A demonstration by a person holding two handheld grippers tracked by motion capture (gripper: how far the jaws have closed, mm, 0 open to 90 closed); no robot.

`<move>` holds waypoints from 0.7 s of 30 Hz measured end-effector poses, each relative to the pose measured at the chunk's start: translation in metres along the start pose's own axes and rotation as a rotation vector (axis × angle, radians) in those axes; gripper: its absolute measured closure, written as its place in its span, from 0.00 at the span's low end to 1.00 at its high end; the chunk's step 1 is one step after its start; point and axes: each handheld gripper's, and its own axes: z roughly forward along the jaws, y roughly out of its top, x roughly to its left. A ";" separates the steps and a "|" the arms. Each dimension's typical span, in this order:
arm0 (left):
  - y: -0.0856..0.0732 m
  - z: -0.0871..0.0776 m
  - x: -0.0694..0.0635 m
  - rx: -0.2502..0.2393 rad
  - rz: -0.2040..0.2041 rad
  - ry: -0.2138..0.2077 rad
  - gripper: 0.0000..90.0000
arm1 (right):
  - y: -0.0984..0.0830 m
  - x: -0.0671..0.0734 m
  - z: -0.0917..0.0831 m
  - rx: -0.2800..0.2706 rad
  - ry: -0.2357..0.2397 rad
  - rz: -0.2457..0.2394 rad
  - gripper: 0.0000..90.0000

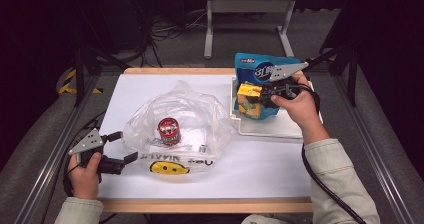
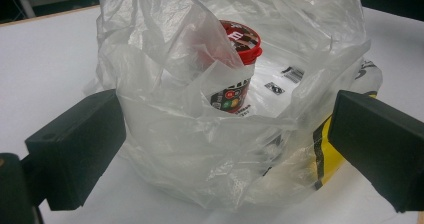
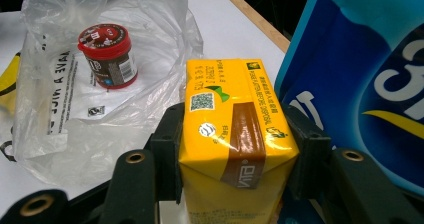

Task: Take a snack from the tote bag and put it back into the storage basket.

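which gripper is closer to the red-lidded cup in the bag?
Left. The left gripper sits at the plastic bag's left edge, jaws open around its rim, the red-lidded cup just beyond. The right gripper is off at the white tray, shut on the yellow carton.

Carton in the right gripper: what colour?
Yellow carton with a brown band; the right gripper view shows it best.

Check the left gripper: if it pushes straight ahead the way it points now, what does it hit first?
Most likely the clear plastic bag: its crumpled wall sits right between the open fingers of the left gripper. The red-lidded cup stands behind that wall, inside the bag, so it would come second. Depth is hard to judge.
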 end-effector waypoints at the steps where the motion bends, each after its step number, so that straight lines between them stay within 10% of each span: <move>1: 0.000 0.000 0.000 0.001 -0.003 -0.001 0.03 | -0.001 0.000 0.001 0.001 0.001 -0.002 0.57; 21: -0.001 0.000 0.000 0.002 -0.001 0.002 0.03 | -0.023 -0.002 0.020 0.045 -0.002 0.016 0.57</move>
